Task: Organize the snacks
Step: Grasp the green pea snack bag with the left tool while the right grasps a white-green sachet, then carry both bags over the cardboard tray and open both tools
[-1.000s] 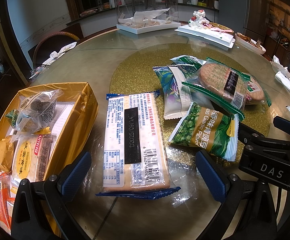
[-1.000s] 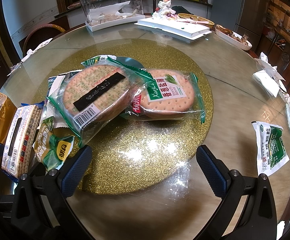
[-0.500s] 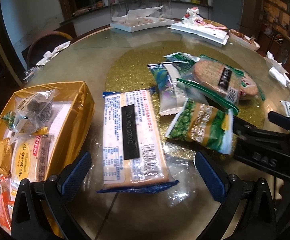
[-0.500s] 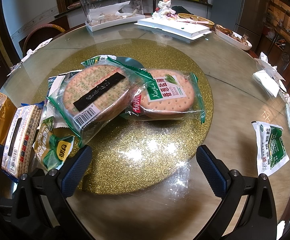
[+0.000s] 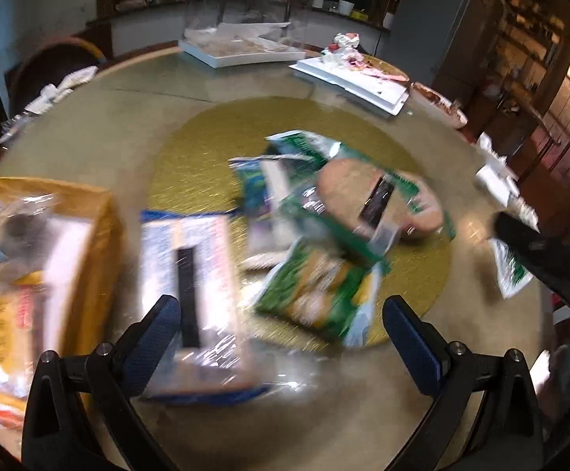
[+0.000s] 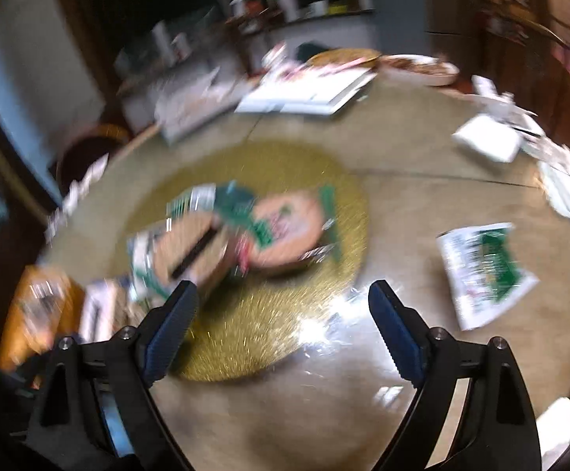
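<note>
Both views are motion-blurred. My left gripper [image 5: 281, 329] is open and empty above the glass table, behind a long blue-edged cracker pack [image 5: 190, 274]. A green pea snack bag [image 5: 320, 294] lies to its right, with round biscuit packs [image 5: 367, 200] behind. A yellow box [image 5: 45, 255] of snacks stands at the left. My right gripper [image 6: 283, 333] is open and empty, above the gold mat [image 6: 285, 314], with the two round biscuit packs [image 6: 285, 231] ahead. A green-and-white sachet [image 6: 481, 271] lies to the right.
White trays [image 5: 347, 78] and a clear-lidded tray [image 5: 241, 47] stand at the table's far side. Paper napkins [image 6: 489, 137] lie at the right edge. The right gripper's arm [image 5: 548, 259] shows at the right of the left wrist view. A chair [image 5: 57, 62] stands far left.
Both grippers have pulled up and back from the table; the snacks look smaller and lower. The right view has swung to the right. No snack has moved.
</note>
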A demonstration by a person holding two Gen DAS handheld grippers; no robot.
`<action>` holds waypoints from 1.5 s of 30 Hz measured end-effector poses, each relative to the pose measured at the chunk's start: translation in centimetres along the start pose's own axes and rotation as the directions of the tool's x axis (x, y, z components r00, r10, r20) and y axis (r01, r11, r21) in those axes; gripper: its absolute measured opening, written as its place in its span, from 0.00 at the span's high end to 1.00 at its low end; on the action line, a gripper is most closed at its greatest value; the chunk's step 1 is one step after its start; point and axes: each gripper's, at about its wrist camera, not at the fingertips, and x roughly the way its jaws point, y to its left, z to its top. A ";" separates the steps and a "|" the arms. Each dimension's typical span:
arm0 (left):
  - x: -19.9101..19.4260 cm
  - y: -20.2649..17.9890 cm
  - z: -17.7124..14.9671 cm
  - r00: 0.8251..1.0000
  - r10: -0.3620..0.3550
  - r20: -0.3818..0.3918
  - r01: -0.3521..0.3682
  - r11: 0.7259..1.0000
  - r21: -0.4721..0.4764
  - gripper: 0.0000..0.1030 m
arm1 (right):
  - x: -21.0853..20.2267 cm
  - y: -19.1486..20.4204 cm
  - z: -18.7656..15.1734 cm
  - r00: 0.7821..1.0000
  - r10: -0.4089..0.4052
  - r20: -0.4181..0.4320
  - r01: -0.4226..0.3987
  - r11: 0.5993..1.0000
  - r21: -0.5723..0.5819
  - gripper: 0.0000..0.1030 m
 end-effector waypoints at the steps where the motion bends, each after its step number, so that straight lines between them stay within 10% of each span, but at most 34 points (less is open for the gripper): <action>1: 0.4 -0.5 0.3 1.000 0.026 0.000 -0.026 1.000 0.004 0.01 | -0.4 -0.2 0.6 0.999 -0.050 0.007 0.050 0.999 -0.001 0.14; 4: 1.7 -2.8 1.0 0.998 0.068 -0.010 -0.067 0.994 0.085 0.05 | -0.2 -1.6 2.0 0.981 -0.194 -0.012 0.194 0.981 -0.003 0.13; 8: 2.7 -4.2 0.5 0.994 0.092 -0.062 -0.083 0.988 0.133 0.44 | 1.7 -5.1 3.0 0.951 -0.279 -0.131 0.286 0.957 0.038 0.13; 15: 1.7 -3.3 -0.6 0.997 0.050 -0.056 -0.042 0.989 0.140 0.61 | 5.9 -9.2 3.8 0.908 -0.296 -0.297 0.309 0.951 -0.004 0.14; 20: 0.6 -2.3 -1.4 0.999 0.021 -0.051 -0.014 0.991 0.130 0.64 | 6.8 -9.3 2.4 0.896 -0.288 -0.338 0.296 0.955 -0.029 0.53; 23: -0.4 -1.3 -2.2 0.999 -0.015 -0.036 0.019 0.994 0.109 0.65 | 6.5 -8.4 1.8 0.900 -0.287 -0.327 0.285 0.957 -0.056 0.58; 25: -1.1 -0.4 -2.7 0.999 -0.028 -0.031 0.031 0.996 0.085 0.66 | 5.8 -7.3 1.5 0.912 -0.247 -0.329 0.242 0.969 -0.058 0.64; 27: -1.9 0.2 -3.2 0.999 -0.047 -0.021 0.048 0.997 0.062 0.66 | 4.0 -5.5 1.1 0.933 -0.199 -0.299 0.189 0.980 -0.062 0.91; 38: -9.7 1.0 -5.8 0.983 -0.167 0.082 0.165 0.986 0.030 0.67 | -3.5 2.0 -3.6 0.971 0.126 -0.204 -0.149 0.984 -0.097 0.95; 45: -17.2 5.1 -8.2 0.971 -0.138 0.193 0.140 0.990 0.002 0.67 | -8.8 8.0 -8.4 0.909 0.383 -0.163 -0.407 0.899 -0.159 0.95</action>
